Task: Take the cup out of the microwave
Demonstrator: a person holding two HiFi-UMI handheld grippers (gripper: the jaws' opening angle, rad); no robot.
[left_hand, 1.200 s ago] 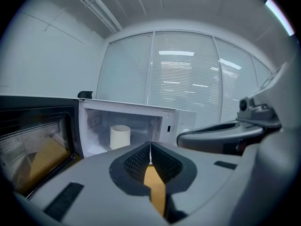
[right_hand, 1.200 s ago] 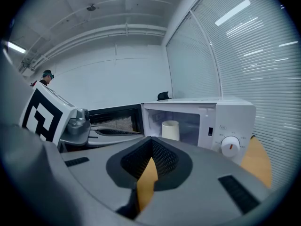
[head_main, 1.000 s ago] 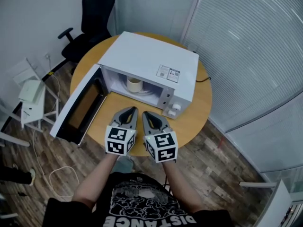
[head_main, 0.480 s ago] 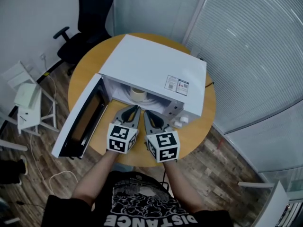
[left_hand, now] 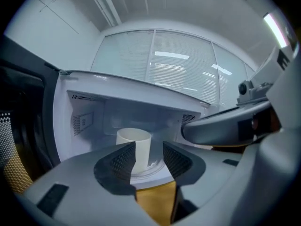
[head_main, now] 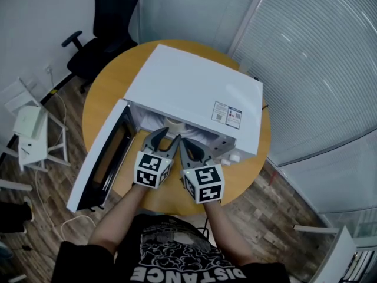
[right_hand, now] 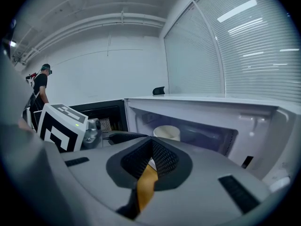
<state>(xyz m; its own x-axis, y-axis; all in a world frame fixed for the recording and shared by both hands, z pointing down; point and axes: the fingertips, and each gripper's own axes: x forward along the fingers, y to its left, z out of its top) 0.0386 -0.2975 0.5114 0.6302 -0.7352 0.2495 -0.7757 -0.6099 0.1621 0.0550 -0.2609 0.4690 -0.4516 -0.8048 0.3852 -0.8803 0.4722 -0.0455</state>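
Note:
A cream cup [head_main: 172, 122] stands on the glass turntable inside the white microwave [head_main: 188, 93], whose door [head_main: 103, 155] hangs open to the left. My left gripper [head_main: 164, 140] is at the mouth of the cavity and its jaws are opening, with nothing between them. In the left gripper view the cup [left_hand: 134, 144] shows through the gap of the left gripper [left_hand: 149, 153], still some way beyond the tips. My right gripper [head_main: 184, 144] is beside it, shut and empty. In the right gripper view the cup [right_hand: 166, 132] stands beyond the right gripper [right_hand: 151, 143].
The microwave sits on a round wooden table [head_main: 247, 164]. Its control knobs [head_main: 232, 156] are to the right of the cavity. A black office chair [head_main: 103, 28] and a white folding stand [head_main: 29, 128] are on the floor to the left. A person [right_hand: 40, 86] stands far off.
Both grippers have moved forward to the microwave's opening. The left gripper's jaws, shut before, have parted.

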